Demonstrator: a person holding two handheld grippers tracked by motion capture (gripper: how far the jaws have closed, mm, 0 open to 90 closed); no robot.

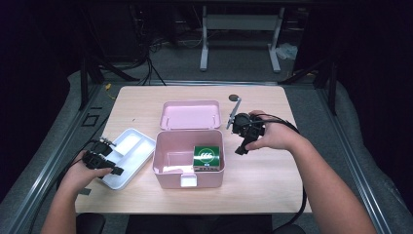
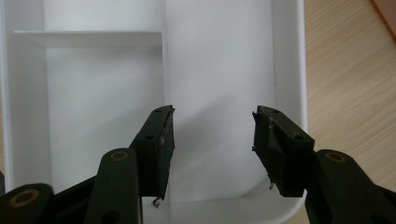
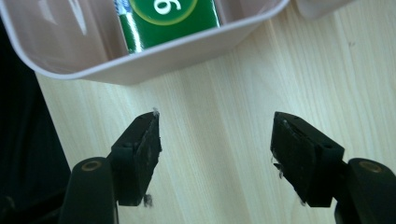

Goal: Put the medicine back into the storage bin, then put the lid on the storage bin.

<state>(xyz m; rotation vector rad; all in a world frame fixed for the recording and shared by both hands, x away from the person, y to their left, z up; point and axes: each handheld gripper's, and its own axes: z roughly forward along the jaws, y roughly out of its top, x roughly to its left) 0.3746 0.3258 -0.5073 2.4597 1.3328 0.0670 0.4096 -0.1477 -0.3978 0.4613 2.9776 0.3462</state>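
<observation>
An open pink box [image 1: 165,168] stands mid-table, its lid [image 1: 191,114] tipped back behind it. Inside, at its right end, lies a green box [image 1: 208,157] with a white round logo. A white divided tray [image 1: 130,146] lies left of the pink box. My left gripper [image 1: 112,157] hovers over the tray's near-left part; in the left gripper view it [image 2: 214,116] is open above the tray's bare floor [image 2: 102,93]. My right gripper [image 1: 236,135] hangs open over bare table right of the pink box [image 3: 154,58], with the green box [image 3: 168,18] just beyond the rim.
A pale clasp [image 1: 189,181] sticks out from the pink box's front wall. A small dark disc [image 1: 234,97] lies on the table's far side. Bare wood [image 1: 258,175] spreads to the right and front. Beyond the table stand a metal frame [image 1: 241,29] and cables.
</observation>
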